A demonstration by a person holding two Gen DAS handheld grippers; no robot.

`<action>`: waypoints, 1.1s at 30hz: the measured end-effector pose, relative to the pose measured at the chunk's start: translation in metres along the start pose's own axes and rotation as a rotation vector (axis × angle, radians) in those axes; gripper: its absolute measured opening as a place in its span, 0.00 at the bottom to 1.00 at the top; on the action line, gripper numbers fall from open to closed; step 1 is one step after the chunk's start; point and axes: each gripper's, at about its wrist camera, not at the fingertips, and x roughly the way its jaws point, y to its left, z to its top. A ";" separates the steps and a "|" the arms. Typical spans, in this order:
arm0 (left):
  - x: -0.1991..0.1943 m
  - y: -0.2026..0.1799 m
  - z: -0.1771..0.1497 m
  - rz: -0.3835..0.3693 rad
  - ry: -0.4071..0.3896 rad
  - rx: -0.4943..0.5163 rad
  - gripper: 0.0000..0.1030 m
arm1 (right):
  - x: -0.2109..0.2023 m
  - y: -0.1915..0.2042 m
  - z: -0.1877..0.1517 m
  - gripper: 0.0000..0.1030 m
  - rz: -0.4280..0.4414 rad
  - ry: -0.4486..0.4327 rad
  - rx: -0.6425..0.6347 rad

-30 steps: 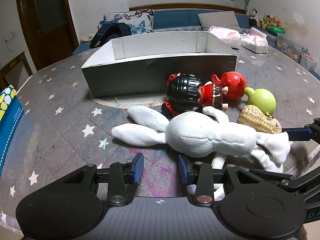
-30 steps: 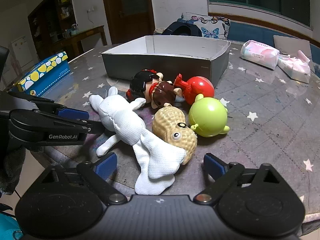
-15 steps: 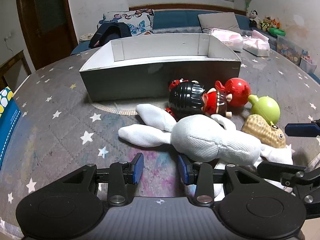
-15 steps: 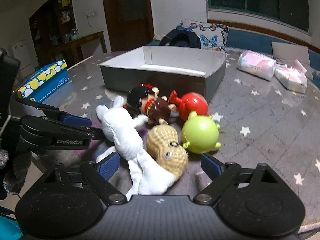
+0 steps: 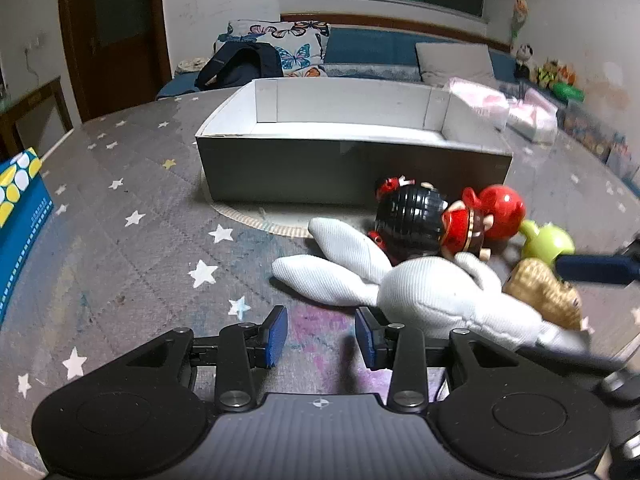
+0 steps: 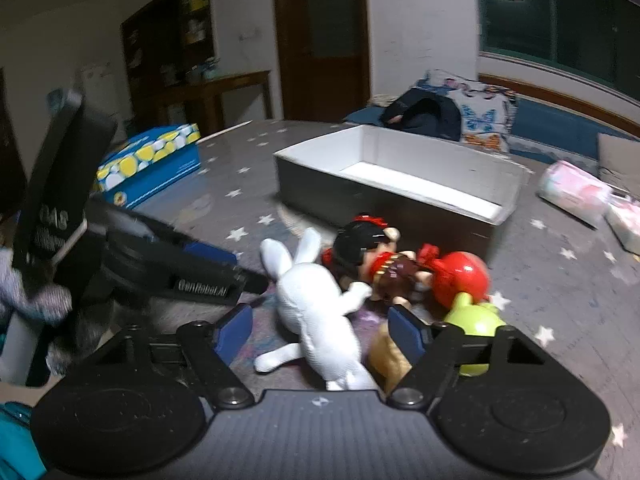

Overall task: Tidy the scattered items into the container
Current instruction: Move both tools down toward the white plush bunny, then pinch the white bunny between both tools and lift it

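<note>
Dim indoor light, motion blur, fisheye-warped edges.

The tabletop (image 5: 120, 264) is grey with white stars, the box (image 5: 352, 168) is grey outside and white inside, and beside a white bunny (image 6: 316, 312) lie a red ball toy (image 6: 462, 278), a green toy (image 5: 550, 242) and a tan peanut (image 5: 540, 292).
</note>
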 end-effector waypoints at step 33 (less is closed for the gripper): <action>-0.013 0.030 0.040 -0.442 0.040 -0.251 0.31 | 0.020 0.004 0.016 0.28 0.052 0.040 -0.073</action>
